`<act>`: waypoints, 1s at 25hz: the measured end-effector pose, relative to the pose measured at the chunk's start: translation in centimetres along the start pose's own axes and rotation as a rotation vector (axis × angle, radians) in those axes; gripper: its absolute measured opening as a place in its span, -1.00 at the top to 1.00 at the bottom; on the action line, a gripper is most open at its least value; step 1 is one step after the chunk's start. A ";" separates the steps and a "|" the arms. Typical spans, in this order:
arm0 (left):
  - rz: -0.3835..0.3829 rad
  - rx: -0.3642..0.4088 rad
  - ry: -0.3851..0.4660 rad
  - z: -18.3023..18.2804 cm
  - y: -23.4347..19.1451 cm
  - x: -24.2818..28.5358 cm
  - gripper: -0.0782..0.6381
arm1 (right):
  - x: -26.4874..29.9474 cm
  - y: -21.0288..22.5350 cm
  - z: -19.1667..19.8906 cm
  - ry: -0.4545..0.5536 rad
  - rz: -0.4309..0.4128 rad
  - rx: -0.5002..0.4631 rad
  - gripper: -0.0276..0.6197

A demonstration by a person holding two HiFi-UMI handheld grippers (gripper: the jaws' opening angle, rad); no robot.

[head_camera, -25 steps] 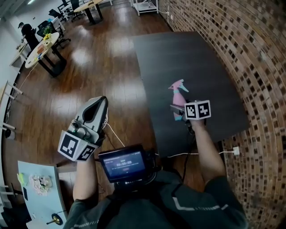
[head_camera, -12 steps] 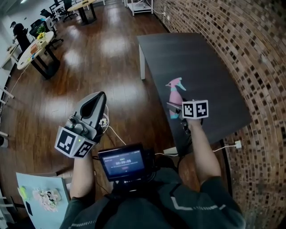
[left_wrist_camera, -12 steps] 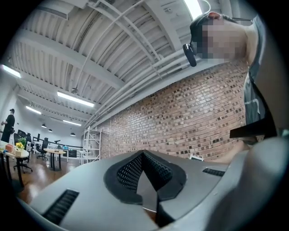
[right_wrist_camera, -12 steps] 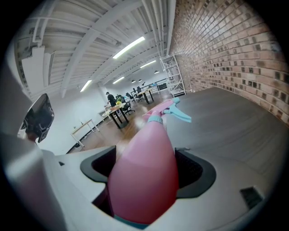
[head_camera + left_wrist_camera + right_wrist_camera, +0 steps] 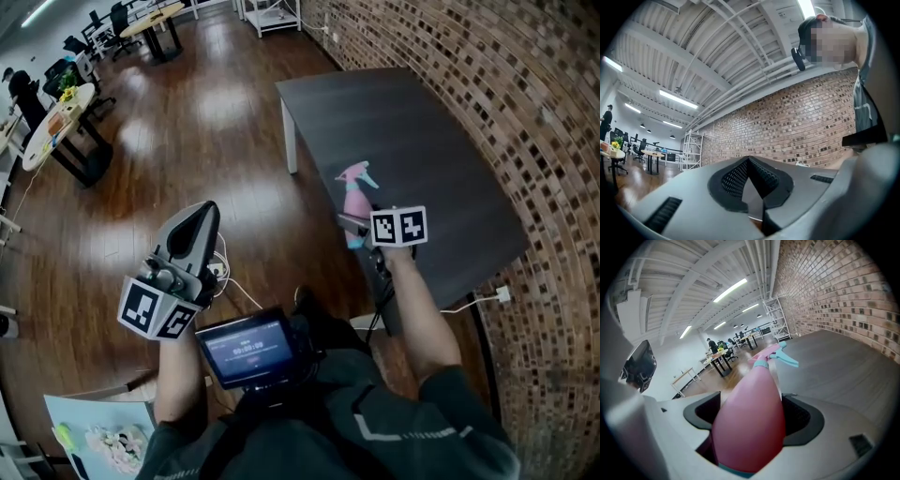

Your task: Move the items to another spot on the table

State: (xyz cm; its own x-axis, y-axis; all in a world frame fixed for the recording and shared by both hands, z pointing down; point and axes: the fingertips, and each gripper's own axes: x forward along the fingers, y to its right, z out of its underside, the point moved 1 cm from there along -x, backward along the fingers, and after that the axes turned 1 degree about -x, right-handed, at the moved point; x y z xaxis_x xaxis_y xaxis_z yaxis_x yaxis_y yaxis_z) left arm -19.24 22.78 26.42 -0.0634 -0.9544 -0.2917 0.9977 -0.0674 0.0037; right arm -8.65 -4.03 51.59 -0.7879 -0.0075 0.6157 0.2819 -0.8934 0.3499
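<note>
A pink spray bottle (image 5: 353,199) with a teal trigger stands upright by the near left edge of the dark table (image 5: 422,131). My right gripper (image 5: 361,225) is shut on its body from the near side; whether the base rests on the table is hidden. In the right gripper view the bottle (image 5: 757,390) fills the gap between the wide-set jaws of that gripper (image 5: 751,420), nozzle pointing away. My left gripper (image 5: 199,214) hangs over the wooden floor left of the table, shut and empty. In its own view the left gripper (image 5: 749,164) points up at the ceiling.
A brick wall (image 5: 525,112) runs along the table's right side. A white cable and plug (image 5: 497,295) lie on the floor by the table's near corner. A screen (image 5: 248,349) sits at the person's chest. Round tables (image 5: 56,117) stand far left, a light-blue one (image 5: 94,431) at the bottom left.
The head view has swung, so the table and the bottle sit slightly farther left and higher in view. The right gripper keeps its hold on the bottle. The left gripper has barely moved.
</note>
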 end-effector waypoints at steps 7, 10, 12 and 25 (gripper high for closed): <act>0.055 0.033 -0.016 1.2 -5.3 4.8 0.80 | 5.5 2.1 -4.2 0.025 0.007 0.029 -0.38; 0.087 0.031 -0.027 2.5 -7.9 8.3 0.80 | 7.9 4.3 -6.2 0.039 0.019 0.067 -0.38; 0.106 0.018 -0.038 3.6 -10.0 11.2 0.80 | 9.5 5.9 -7.8 0.045 0.024 0.094 -0.38; 0.302 -0.015 -0.073 10.1 -17.6 28.4 0.80 | 17.8 14.1 -13.6 -0.023 0.054 0.183 -0.38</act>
State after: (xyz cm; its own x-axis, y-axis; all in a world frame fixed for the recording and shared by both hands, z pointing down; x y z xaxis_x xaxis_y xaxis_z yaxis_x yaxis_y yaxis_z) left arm -38.82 -6.05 27.70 0.2354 -0.9490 -0.2099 0.9718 0.2265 0.0658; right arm -26.11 -22.85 57.85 -0.7568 -0.0411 0.6523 0.4198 -0.7956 0.4369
